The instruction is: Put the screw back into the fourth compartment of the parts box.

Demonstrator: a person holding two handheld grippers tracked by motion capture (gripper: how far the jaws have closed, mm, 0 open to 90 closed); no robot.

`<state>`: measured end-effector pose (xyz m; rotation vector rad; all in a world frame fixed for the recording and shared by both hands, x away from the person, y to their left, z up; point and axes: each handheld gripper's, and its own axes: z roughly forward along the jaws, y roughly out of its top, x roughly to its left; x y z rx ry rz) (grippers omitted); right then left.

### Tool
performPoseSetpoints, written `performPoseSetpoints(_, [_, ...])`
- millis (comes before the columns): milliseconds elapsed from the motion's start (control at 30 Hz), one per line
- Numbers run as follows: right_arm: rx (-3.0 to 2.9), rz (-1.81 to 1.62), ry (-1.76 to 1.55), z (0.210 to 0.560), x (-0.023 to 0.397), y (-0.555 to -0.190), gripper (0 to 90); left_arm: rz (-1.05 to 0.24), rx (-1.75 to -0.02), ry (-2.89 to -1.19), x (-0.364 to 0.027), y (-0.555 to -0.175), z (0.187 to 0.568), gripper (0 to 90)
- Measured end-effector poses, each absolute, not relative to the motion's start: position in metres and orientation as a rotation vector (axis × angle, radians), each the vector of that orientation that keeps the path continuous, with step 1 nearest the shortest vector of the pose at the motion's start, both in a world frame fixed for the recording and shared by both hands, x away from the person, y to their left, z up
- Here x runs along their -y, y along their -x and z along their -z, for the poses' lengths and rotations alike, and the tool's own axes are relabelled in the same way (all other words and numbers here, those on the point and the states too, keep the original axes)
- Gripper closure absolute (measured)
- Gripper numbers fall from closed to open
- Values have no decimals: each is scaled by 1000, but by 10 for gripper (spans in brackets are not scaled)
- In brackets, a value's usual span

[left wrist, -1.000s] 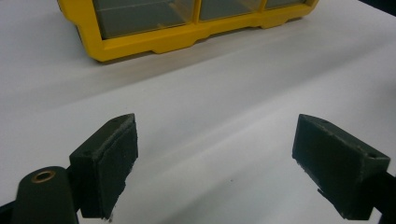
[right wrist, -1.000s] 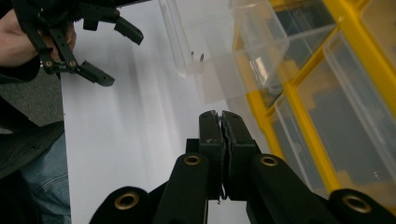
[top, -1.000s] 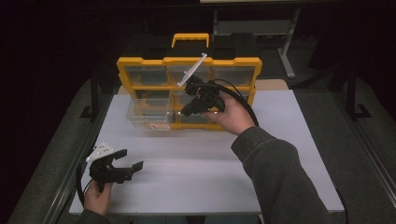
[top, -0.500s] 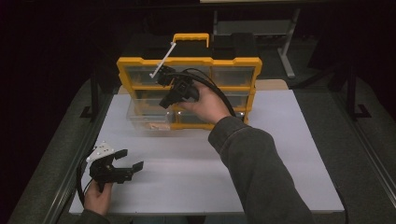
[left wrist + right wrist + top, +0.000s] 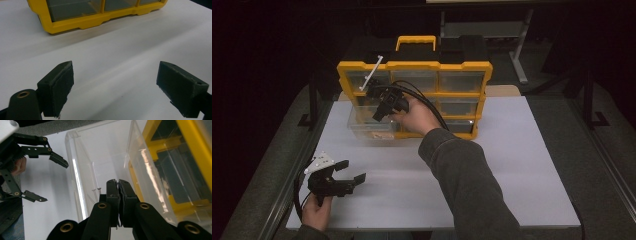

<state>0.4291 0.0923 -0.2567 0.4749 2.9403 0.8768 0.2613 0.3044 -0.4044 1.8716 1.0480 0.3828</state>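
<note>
White table (image 5: 512, 165): right gripper (image 5: 118, 185), jaws pressed together on nothing, over the clear drawer (image 5: 100, 157); left gripper (image 5: 115, 82) gapes, empty.

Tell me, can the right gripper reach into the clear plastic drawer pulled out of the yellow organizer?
Probably yes. The right gripper, jaws shut, hangs just above the clear plastic drawer, whose top is open; two small screws lie inside and nothing blocks the way.

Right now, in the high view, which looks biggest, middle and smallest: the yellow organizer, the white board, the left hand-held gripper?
1. White board
2. Yellow organizer
3. Left hand-held gripper, though it sits nearer the camera.
</note>
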Motion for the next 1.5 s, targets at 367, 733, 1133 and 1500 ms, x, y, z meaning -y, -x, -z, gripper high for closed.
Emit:
performPoseSetpoints(367, [-2908, -921, -475, 256, -88, -428, 784, -383, -1049, -1871, -305, -261, 404, 138])
performPoseSetpoints(733, [-2818, -1042, -491, 226, -45, -416, 712, -385, -1049, -1907, -305, -262, 404, 137])
performPoseSetpoints(1133, [-2745, -1092, -549, 220, 15, -399, 626, -393, -1055, -1877, -305, -262, 406, 138])
performPoseSetpoints(1500, [-2714, -1126, -671, 241, 66, -389, 538, -391, -1048, -1895, -302, -264, 408, 138])
